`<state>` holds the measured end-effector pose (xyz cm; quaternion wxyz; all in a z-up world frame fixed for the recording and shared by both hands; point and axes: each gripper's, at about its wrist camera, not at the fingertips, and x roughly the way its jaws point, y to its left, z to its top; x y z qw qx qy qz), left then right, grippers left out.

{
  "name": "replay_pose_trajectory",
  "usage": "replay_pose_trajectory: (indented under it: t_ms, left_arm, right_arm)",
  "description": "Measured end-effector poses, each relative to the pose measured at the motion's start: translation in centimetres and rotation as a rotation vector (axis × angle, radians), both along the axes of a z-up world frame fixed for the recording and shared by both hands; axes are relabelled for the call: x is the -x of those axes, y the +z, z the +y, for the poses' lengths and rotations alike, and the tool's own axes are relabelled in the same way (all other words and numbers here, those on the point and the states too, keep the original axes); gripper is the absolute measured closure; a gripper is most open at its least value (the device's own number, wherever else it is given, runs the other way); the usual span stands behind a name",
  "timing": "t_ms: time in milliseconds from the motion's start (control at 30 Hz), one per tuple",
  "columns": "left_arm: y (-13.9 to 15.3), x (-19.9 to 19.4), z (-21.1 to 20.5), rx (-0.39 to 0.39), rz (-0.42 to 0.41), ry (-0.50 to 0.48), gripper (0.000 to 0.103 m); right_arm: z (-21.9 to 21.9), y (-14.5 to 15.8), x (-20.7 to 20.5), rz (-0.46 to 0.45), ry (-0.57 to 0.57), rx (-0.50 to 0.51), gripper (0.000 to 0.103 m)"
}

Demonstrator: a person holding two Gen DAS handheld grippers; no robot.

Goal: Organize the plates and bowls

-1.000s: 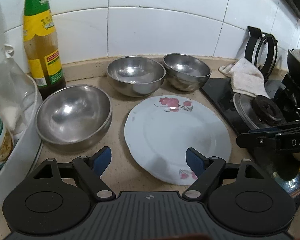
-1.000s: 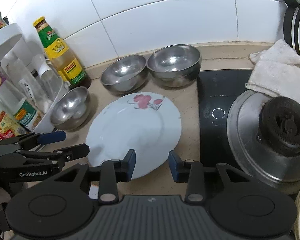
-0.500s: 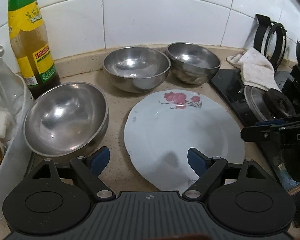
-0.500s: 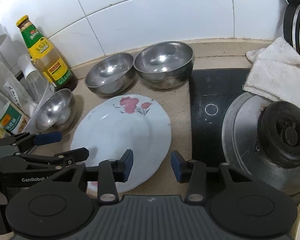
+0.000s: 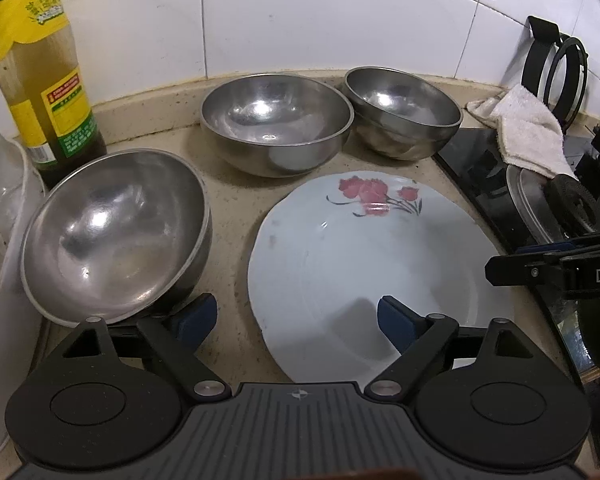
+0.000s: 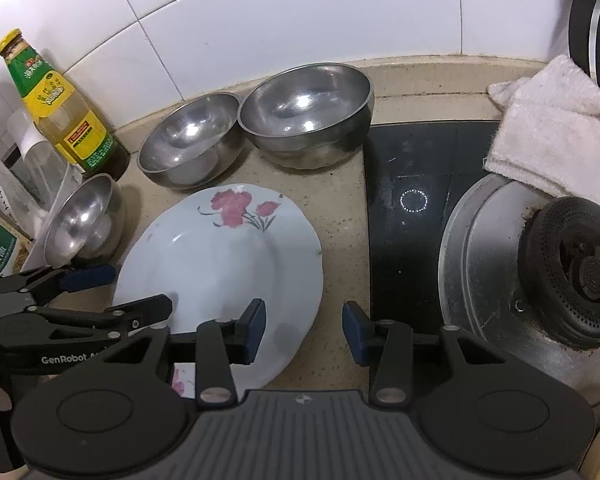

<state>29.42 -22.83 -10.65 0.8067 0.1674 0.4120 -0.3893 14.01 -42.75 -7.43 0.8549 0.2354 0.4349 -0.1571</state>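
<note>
A white plate with pink flowers point(image 5: 364, 256) lies flat on the beige counter; it also shows in the right wrist view point(image 6: 220, 256). Three steel bowls stand around it: a tilted one at the left point(image 5: 112, 232), one behind point(image 5: 276, 120) and one at the back right point(image 5: 404, 108). My left gripper point(image 5: 296, 320) is open and empty, low over the plate's near left rim, its left finger under the tilted bowl's rim. My right gripper point(image 6: 304, 330) is open and empty over the plate's right edge; it also shows at the right of the left wrist view point(image 5: 540, 268).
A sauce bottle point(image 5: 36, 68) stands at the back left beside a white rack point(image 5: 4, 300). A black induction hob point(image 6: 412, 208) lies right of the plate, with a pot lid point(image 6: 512, 276) and a white cloth point(image 6: 552, 128) on it. Tiled wall behind.
Both grippers have moved forward and lower toward the dishes. The left gripper now sits closer to the tilted bowl and the plate's rim. The dishes have not moved.
</note>
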Motion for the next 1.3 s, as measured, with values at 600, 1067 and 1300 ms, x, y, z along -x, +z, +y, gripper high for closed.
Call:
replay_pose_trajectory:
  t_ms: [600,1067,1300]
  left_arm:
    - [-0.4,0.5,-1.7,0.013,-0.012,-0.054,0.01]
    - [-0.3,1.4,0.7,0.037,0.055,-0.058,0.014]
    - [-0.8,0.5,1.0,0.034,0.002,-0.038,0.01]
  right_arm:
    - [-0.8,-0.9,-1.9,-0.011,0.037,-0.062,0.062]
    - [-0.3,-1.0,0.7,0.003,0.089,-0.162,0.064]
    - [-1.0,-1.2,0.9,-0.013,0.101,-0.16,0.063]
